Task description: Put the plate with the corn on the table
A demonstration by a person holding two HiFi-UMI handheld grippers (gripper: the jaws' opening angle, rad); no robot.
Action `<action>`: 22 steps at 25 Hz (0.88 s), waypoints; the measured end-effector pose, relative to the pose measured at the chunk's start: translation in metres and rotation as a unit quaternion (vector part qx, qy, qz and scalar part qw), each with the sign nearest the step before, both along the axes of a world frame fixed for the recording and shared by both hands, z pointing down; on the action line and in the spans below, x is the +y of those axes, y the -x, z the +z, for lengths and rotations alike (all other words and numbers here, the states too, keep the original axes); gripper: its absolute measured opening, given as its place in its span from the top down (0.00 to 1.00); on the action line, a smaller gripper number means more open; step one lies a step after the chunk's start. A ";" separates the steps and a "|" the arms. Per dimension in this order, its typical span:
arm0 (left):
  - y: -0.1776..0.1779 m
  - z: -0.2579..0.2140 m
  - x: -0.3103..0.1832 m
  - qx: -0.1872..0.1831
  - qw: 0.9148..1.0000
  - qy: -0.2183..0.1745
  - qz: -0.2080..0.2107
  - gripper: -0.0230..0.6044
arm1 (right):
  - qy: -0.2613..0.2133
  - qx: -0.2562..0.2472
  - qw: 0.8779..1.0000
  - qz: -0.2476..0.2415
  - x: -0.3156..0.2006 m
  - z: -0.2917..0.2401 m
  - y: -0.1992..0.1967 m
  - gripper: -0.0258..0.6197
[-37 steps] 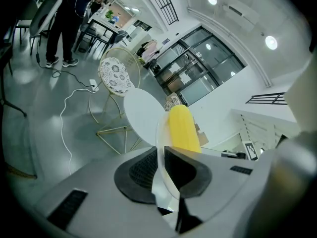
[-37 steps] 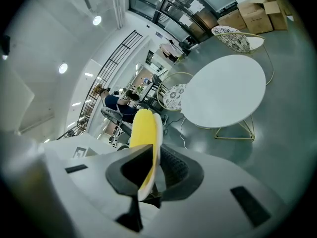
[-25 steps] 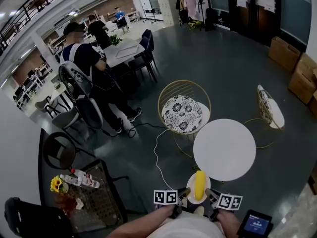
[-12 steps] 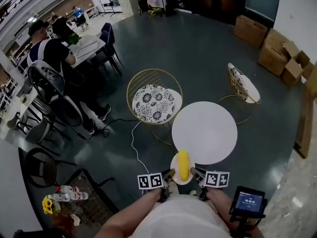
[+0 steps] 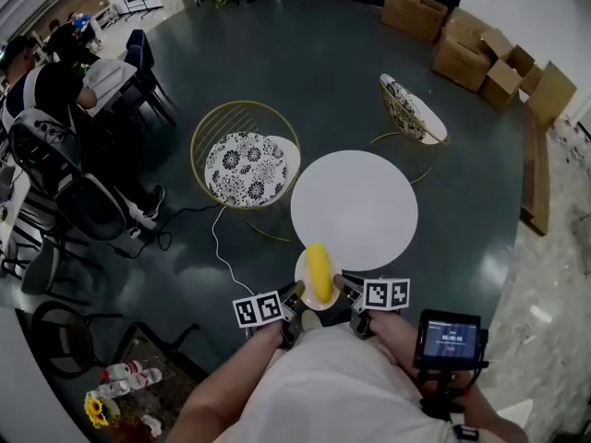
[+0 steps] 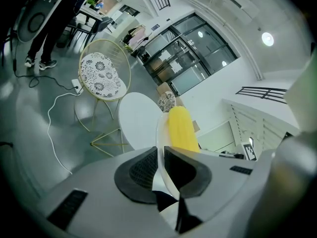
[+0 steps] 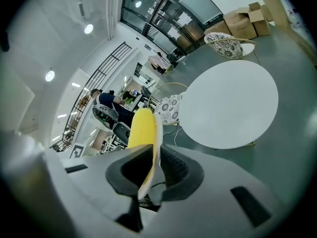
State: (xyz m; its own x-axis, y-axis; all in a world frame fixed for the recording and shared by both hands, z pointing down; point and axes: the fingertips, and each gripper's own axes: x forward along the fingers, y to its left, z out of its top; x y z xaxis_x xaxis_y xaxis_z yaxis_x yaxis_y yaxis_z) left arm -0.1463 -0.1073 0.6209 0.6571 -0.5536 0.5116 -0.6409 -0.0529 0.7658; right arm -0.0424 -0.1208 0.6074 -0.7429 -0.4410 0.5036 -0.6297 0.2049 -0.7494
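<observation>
A small white plate (image 5: 301, 275) carries a yellow corn cob (image 5: 319, 271) and hangs in the air just short of the round white table (image 5: 354, 209). My left gripper (image 5: 294, 295) is shut on the plate's left rim and my right gripper (image 5: 342, 289) is shut on its right rim. The left gripper view has the plate (image 6: 159, 133) edge-on between the dark pads, with the corn (image 6: 181, 129) above and the table (image 6: 136, 120) beyond. In the right gripper view the plate (image 7: 156, 138) and corn (image 7: 141, 126) stand in front of the table (image 7: 228, 104).
A gold wire chair with a floral cushion (image 5: 244, 166) stands left of the table, and a second one (image 5: 408, 109) behind it. A white cable (image 5: 220, 244) lies on the floor. Cardboard boxes (image 5: 466, 46) are stacked far right. People sit at a desk (image 5: 42, 86) far left.
The view has swung and closed in on the round table. The plate with the corn, still held on both sides, now sits nearer the table's near edge.
</observation>
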 end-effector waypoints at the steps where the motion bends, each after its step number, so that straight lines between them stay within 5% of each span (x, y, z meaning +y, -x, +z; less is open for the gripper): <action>1: 0.000 0.000 -0.001 0.001 1.000 0.001 0.002 0.89 | 0.002 0.001 1.000 0.003 0.000 0.000 0.000 0.87; 22: 0.007 0.017 -0.050 -0.011 1.000 0.006 0.007 0.89 | 0.017 0.005 1.000 -0.016 -0.052 0.021 0.009 0.87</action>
State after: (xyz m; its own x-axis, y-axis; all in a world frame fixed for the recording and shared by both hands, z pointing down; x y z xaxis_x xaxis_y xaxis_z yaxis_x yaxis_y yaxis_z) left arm -0.1537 -0.1571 0.6383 0.6535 -0.5382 0.5323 -0.6567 -0.0535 0.7522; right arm -0.0513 -0.1731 0.6285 -0.7515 -0.4002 0.5245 -0.6301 0.1997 -0.7504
